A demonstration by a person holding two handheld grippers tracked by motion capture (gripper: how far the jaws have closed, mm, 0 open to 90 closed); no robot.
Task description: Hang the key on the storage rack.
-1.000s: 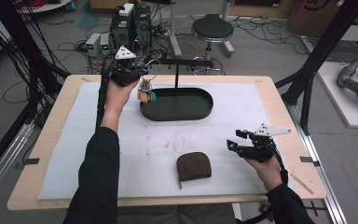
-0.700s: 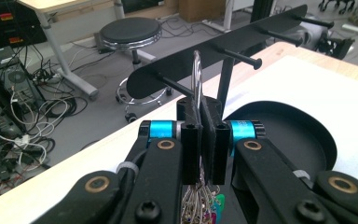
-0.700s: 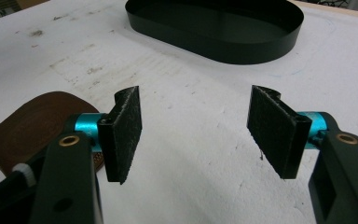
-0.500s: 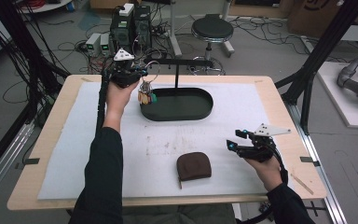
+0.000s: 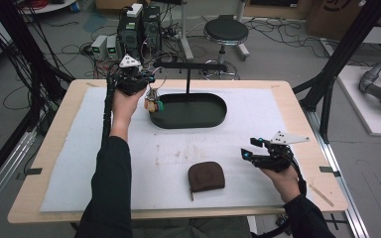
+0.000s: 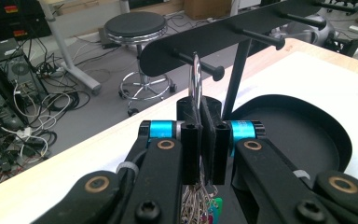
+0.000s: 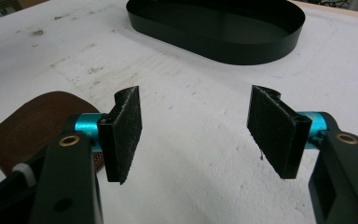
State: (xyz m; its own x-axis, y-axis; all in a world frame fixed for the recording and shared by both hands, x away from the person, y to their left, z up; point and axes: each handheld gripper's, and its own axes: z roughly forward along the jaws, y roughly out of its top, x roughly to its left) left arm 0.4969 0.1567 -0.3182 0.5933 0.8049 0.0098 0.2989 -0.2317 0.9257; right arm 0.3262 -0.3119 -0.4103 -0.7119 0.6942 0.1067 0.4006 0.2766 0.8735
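At far left of the table, by the end of the black oval metal tray (image 5: 188,121): left gripper (image 5: 146,84) held up in a hand, jaws pressed together on the silver metal ring (image 6: 196,77) of a bunch of keys (image 5: 153,101). Ring standing upright just above the jaw tips, right at the nearest peg (image 6: 200,65) of the black hanging rack (image 6: 242,21), seemingly looped over it; whether metal touches metal, cannot tell. Below the jaws, keys and a green tag (image 6: 216,205) dangling over the tray's left end. Behind the ring, the rack's thin black post (image 6: 237,77) rising from the tray.

Nearer centre, on the white padded mat (image 5: 79,148): small brown leather pouch (image 5: 206,176), lying flat, well apart from the tray and just to the left of the other tool.

At right: right gripper (image 5: 248,148) held low over the mat in the other hand, jaws spread wide with nothing between the dark felt pads (image 7: 125,133). Ahead of those jaws, bare stained mat, then the tray's near wall; beside the left jaw, the pouch's rounded edge.
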